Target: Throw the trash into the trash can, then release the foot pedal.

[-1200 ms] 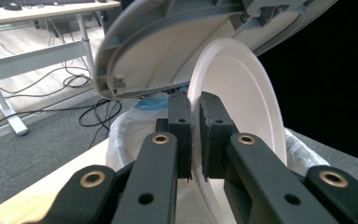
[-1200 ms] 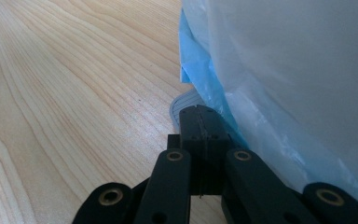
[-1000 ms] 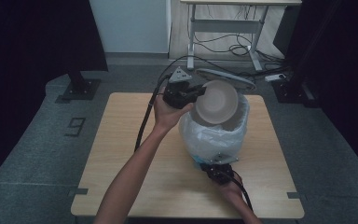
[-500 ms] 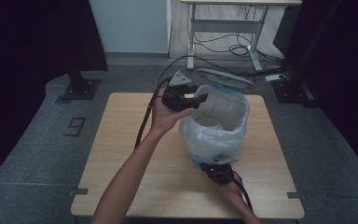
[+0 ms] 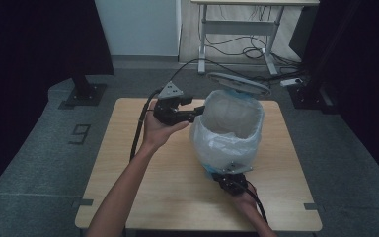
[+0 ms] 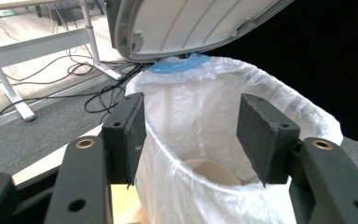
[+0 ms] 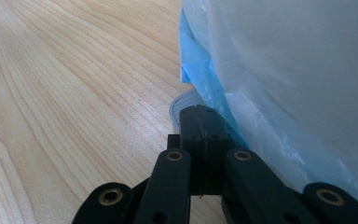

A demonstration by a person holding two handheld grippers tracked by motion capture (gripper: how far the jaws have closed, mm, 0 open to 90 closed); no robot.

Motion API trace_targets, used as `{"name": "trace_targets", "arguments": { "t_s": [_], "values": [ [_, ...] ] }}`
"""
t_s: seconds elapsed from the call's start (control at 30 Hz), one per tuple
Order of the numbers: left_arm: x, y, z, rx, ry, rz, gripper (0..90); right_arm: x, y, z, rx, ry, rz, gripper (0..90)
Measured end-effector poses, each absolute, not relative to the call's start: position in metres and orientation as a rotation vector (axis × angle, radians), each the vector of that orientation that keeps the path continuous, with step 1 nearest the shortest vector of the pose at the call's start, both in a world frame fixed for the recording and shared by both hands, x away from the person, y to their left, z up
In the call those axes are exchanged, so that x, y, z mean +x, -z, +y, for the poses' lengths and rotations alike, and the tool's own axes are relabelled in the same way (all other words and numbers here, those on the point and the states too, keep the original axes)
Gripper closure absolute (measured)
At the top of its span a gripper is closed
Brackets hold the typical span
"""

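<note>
A small bin (image 5: pixel 227 133) lined with a white plastic bag stands on the wooden table (image 5: pixel 128 187), its grey lid (image 5: pixel 239 84) tipped up at the back. A pale bowl (image 6: pixel 209 170) lies at the bottom of the bag. My left gripper (image 5: pixel 197 112) hovers at the bin's left rim; its jaws have just been opening and nothing is between its pads (image 6: pixel 133 135). My right gripper (image 5: pixel 232 173) sits low at the bin's near side, shut, with its tips (image 7: pixel 199 114) resting on the grey pedal (image 7: pixel 182 105) beside the blue bag edge (image 7: pixel 200 70).
A metal-legged desk (image 5: pixel 237 19) with loose cables stands on the floor beyond the table. Dark curtains hang on both sides. A floor mark shaped like a 9 (image 5: pixel 80 132) lies left of the table. Bare wood spreads left of the bin.
A second ago my left gripper held the bowl above the bin's mouth. Now the bowl is inside the bag, the jaws stand apart, and the gripper has drawn back left. The right gripper has not moved.
</note>
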State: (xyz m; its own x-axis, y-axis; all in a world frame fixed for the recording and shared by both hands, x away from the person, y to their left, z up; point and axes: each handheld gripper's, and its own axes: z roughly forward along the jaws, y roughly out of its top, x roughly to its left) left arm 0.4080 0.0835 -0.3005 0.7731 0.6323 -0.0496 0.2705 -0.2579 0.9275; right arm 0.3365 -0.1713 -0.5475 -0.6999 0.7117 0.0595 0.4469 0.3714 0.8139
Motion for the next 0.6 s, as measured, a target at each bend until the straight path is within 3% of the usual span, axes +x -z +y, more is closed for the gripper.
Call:
{"name": "trace_targets", "arguments": {
  "t_s": [0.6],
  "values": [
    [0.388, 0.318, 0.118, 1.801, -0.434, 0.727, 43.4, 0.336, 0.547, -0.173, 1.030, -1.267, 2.323, 88.0]
  ]
}}
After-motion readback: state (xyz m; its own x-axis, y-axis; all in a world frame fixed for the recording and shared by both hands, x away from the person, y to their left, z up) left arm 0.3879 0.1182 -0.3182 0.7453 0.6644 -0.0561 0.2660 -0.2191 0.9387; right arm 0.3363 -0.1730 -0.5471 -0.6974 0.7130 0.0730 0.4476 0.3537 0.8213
